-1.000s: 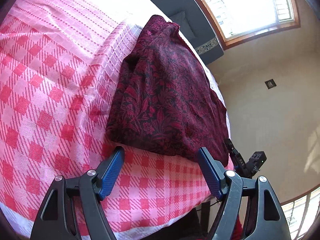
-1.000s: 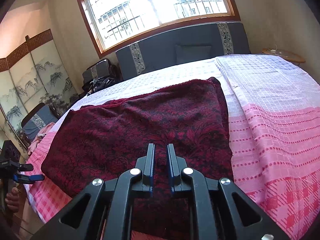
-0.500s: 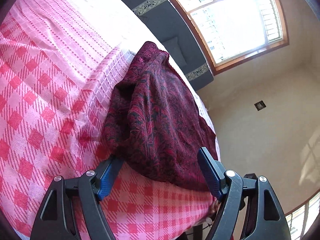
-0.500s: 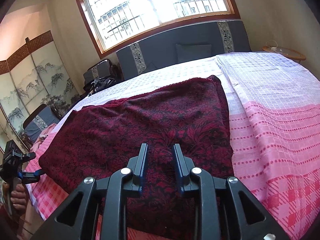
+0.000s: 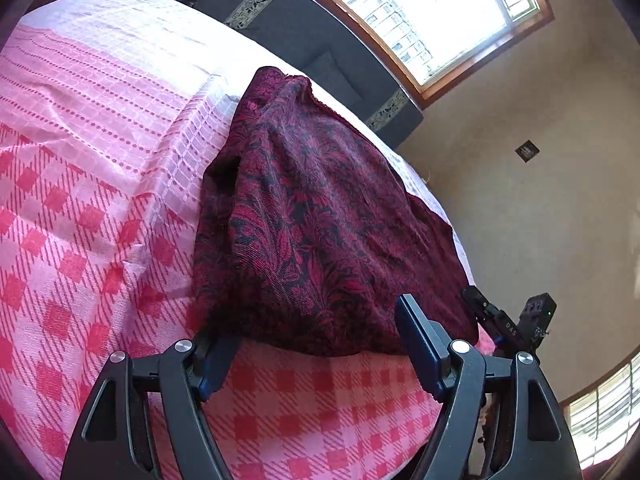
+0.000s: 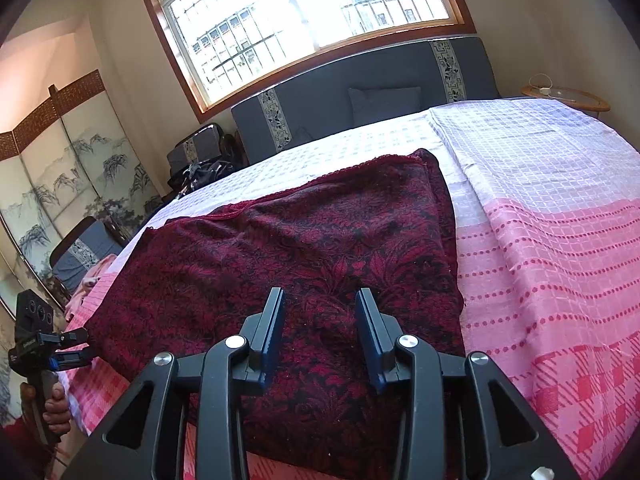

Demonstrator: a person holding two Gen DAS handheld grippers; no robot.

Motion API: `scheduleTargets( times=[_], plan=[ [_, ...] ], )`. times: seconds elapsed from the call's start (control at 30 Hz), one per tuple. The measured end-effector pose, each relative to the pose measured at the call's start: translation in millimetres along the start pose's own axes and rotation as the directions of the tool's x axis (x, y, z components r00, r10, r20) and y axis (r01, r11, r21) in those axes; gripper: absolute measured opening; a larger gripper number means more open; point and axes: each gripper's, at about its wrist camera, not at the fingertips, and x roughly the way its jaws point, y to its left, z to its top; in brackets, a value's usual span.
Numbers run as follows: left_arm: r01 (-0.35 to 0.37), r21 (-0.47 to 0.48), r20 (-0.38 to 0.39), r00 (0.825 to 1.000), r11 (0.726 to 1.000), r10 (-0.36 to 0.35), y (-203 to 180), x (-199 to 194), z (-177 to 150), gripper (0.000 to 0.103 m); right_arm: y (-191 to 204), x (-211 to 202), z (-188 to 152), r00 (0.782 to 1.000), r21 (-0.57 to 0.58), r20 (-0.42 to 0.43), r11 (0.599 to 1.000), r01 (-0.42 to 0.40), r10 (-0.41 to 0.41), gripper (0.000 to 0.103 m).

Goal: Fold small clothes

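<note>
Maroon cloth (image 6: 304,264) folded on pink bedspread (image 6: 560,240) (headboard (image 6: 360,88) behind), nothing atop

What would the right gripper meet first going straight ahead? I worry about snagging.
Probably the dark red patterned cloth: the right gripper, jaws opening, points down onto it, nothing gripped.

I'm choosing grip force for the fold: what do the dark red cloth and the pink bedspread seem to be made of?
Dark red cloth: looks like a soft woven jacquard, matte, with a leaf pattern in red and black and a corded edge. Pink bedspread: seems a thin woven cotton or blend with a slight sheen, grid texture and small creases.
</note>
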Motion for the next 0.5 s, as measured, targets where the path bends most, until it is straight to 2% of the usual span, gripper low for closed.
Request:
scheduleTargets(
  times=[0.1,0.23,0.3,0.4,0.5],
  plan=[
    [0.036,-0.072,0.021,0.999,0.997,-0.035,10,6,17,0.075,2,-1,-1,1.000,-0.003,-0.004,1.000,0.002,-0.002,0.038],
    [0.059,-0.085,-0.009,0.998,0.995,-0.060,20,17,40,0.075,2,-2,-2,1.000,-0.006,-0.001,1.000,0.000,0.000,0.041],
    [0.062,-0.073,-0.050,0.997,0.995,-0.066,22,23,50,0.075,2,-2,-1,1.000,-0.001,0.001,1.000,0.000,0.000,0.042],
    [0.057,-0.007,-0.135,0.989,0.998,-0.058,19,36,65,0.075,1,0,-1,1.000,0.004,-0.007,1.000,-0.004,0.004,0.043],
    [0.073,0.060,-0.216,0.975,0.996,-0.058,16,49,79,0.075,3,1,0,1.000,-0.003,-0.012,1.000,-0.004,0.004,0.044]
  ],
)
